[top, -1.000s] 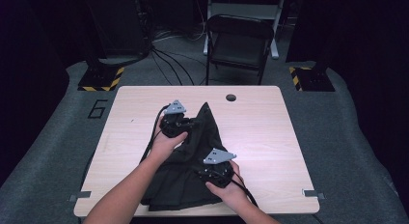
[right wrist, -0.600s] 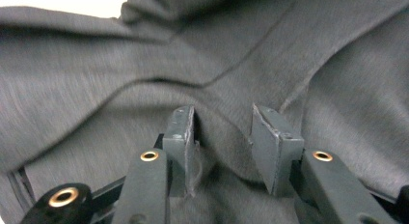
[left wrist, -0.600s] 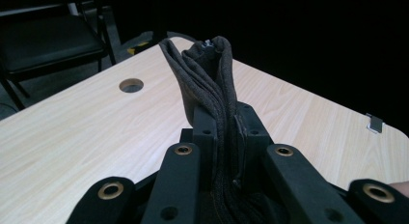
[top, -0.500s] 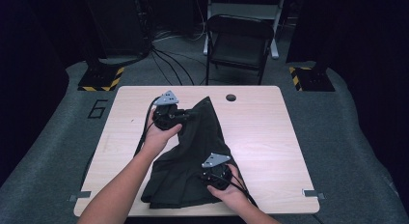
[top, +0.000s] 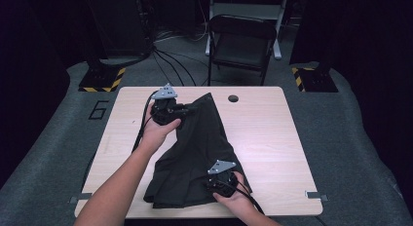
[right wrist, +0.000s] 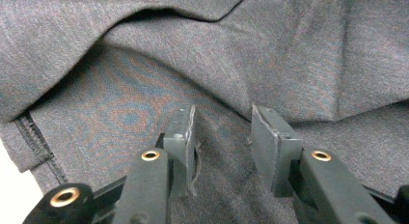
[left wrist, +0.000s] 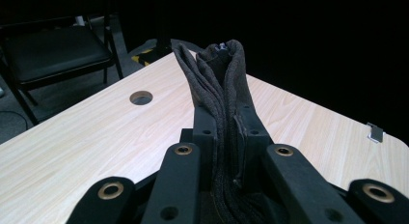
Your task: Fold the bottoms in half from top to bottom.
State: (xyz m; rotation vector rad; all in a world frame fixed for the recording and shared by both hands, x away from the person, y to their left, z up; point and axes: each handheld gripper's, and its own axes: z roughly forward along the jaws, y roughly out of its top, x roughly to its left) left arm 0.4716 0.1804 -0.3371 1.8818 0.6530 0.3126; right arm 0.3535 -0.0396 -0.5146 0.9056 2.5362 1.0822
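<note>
Dark garment spread on the bench, a gripper at each end.

At left, left gripper (top: 187, 110) clamped tight on a bunched fold of the dark grey garment (top: 197, 148) at its far end, near the cable hole (top: 233, 98); across the middle, cloth lying diagonally on the wooden bench (top: 272, 138); at right, right gripper (right wrist: 223, 132) parted over the near hem, jaws apart, pinching nothing.
</note>
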